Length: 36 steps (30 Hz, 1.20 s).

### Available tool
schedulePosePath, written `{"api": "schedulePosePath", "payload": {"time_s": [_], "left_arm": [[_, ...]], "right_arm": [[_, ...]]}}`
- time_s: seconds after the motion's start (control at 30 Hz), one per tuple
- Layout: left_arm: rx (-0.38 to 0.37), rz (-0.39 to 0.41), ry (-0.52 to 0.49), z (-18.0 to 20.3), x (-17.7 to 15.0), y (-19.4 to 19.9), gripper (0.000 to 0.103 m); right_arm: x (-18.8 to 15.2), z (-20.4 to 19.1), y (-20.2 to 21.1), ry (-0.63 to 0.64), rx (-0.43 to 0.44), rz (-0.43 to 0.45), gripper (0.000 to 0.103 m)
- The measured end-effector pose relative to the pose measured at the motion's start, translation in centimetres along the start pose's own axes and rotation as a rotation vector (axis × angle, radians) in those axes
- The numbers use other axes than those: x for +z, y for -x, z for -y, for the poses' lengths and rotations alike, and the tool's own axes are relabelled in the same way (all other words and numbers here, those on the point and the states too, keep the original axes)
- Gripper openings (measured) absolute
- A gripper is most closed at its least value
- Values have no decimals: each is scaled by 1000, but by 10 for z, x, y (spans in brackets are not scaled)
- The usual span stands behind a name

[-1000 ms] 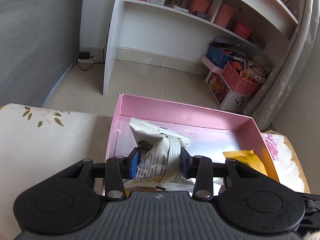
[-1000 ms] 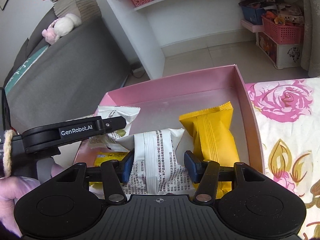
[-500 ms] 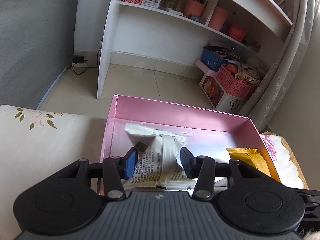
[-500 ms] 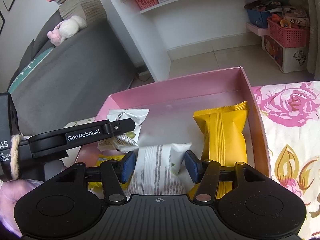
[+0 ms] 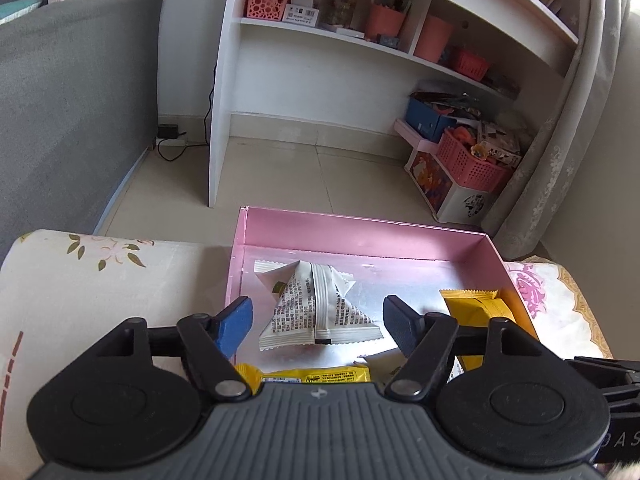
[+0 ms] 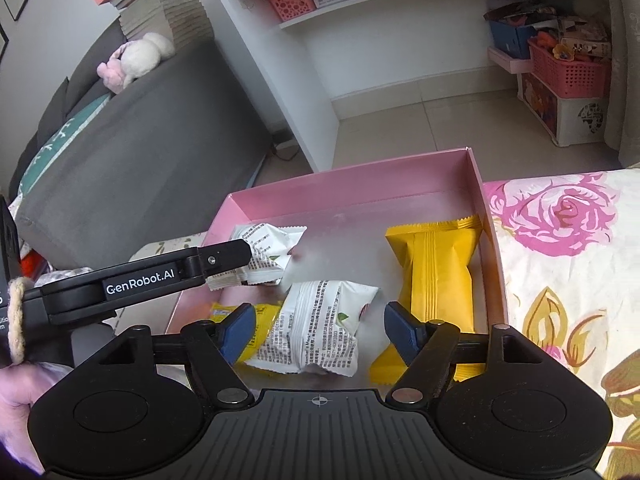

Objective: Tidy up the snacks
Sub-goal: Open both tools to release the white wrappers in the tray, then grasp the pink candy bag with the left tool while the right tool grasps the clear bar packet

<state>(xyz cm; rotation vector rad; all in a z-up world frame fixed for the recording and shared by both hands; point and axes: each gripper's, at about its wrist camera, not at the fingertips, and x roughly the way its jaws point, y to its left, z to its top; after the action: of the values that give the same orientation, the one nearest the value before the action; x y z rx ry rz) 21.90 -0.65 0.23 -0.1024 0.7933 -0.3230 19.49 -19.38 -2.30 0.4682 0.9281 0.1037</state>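
Note:
A pink box (image 5: pixel 360 232) (image 6: pixel 352 188) sits on the floral cloth and holds the snacks. My left gripper (image 5: pixel 318 320) is open above a white packet (image 5: pixel 316 308) that lies loose in the box's left part. My right gripper (image 6: pixel 320 330) is open above a second white packet (image 6: pixel 320 328) that lies near the box's front. A large yellow packet (image 6: pixel 434 272) (image 5: pixel 476 306) lies along the right wall. A small yellow packet (image 5: pixel 308 376) (image 6: pixel 256 320) lies at the front left. The left gripper's finger (image 6: pixel 224 256) crosses the right wrist view over the first white packet (image 6: pixel 266 248).
The box stands on a cushioned surface with a floral cover (image 6: pixel 560 240) (image 5: pixel 100 280). Beyond lie a tiled floor (image 5: pixel 300 172), a white shelf unit (image 5: pixel 320 60), a grey sofa (image 6: pixel 132 152) and pink storage baskets (image 5: pixel 472 164).
Both grippers have opened and let go of their white packets, which now lie in the box. Both grippers have drawn back and up a little.

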Motion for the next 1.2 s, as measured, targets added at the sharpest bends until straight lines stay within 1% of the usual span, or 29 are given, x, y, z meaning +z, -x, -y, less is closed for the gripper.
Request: {"api": "schedulePosePath", "payload": {"time_s": [0.17,0.3,0.4,0.57,0.67,0.77,0.87,1.03,1.2], "left_arm": [[3,-4,0,0,-4,22,79],[15,-15,-1,-2,-9,39,85],[10,-21,4,-4,-14,53,88],[5,-24,14,-6,-24,73,94],[6,-29,25,-8,-33,86,96],[15,-33,33,-12,-41,97,99],[15,-37,39,-15,-51,106,101],[15,-58,46,-20,-73,116,102],[55,-83,54,-26,-96,119,102]], "right_arm": [[-3,-8,23,5,-5,-2,81],[-8,-13,42,15,-24,-3,82],[-12,-14,57,14,-38,0,82],[-22,-19,80,6,-57,12,86],[-30,-23,92,-1,-63,22,89],[-38,-27,101,1,-70,26,89],[-47,-30,108,-2,-65,30,90],[-64,-33,116,-15,-49,41,91],[-85,-35,118,-15,-31,56,92]]}}
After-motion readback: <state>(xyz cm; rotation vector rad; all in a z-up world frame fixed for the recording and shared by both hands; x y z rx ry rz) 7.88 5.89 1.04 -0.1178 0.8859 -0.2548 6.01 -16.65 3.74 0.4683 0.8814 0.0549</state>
